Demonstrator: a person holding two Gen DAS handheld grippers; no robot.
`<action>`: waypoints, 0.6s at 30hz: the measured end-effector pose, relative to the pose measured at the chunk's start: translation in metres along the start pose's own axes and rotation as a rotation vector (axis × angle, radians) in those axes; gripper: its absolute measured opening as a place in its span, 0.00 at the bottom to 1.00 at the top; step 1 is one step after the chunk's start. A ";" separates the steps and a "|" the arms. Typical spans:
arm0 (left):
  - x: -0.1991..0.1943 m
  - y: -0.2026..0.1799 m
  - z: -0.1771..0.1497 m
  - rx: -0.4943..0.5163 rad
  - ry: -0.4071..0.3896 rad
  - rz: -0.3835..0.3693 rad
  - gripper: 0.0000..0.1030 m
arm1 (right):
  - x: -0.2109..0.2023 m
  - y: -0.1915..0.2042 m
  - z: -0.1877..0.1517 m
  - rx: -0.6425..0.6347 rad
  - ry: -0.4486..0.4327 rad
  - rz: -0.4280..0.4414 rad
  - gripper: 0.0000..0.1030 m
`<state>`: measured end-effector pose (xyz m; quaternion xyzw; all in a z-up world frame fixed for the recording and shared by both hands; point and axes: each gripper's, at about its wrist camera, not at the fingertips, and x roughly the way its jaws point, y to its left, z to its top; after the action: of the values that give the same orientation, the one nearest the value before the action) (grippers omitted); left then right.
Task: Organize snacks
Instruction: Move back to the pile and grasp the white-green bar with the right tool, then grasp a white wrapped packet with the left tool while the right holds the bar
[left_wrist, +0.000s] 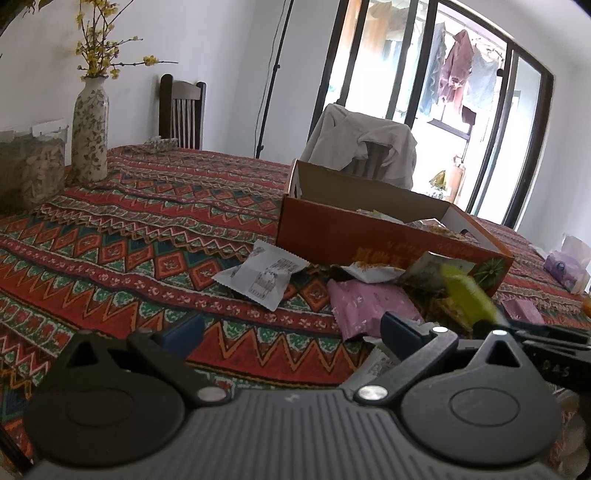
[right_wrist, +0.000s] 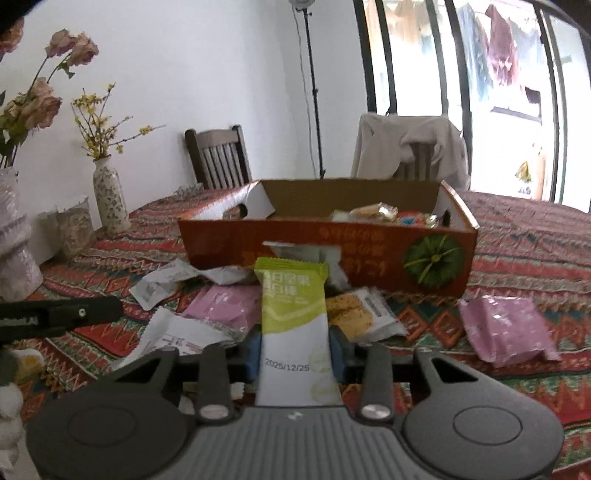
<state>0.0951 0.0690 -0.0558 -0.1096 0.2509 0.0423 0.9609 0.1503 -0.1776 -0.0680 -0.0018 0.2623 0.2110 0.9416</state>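
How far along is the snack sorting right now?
Partly done: a few wrapped snacks already lie in the orange box. In hand: the right tool is shut on a green-and-white bar in front of the box. Left: pink packets, a white packet and a biscuit pack lie on the tablecloth. The left tool is open, empty.
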 end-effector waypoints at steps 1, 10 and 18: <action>-0.001 -0.001 -0.001 0.001 0.003 -0.002 1.00 | -0.004 -0.001 0.000 -0.004 -0.012 -0.014 0.35; -0.012 -0.023 -0.017 0.059 0.016 -0.091 1.00 | -0.028 -0.015 -0.005 -0.008 -0.073 -0.082 0.35; 0.007 -0.066 -0.035 0.199 0.082 -0.032 1.00 | -0.036 -0.021 -0.012 0.015 -0.078 -0.068 0.35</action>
<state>0.0935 -0.0030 -0.0762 -0.0194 0.2912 -0.0027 0.9565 0.1249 -0.2122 -0.0632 0.0047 0.2268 0.1770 0.9577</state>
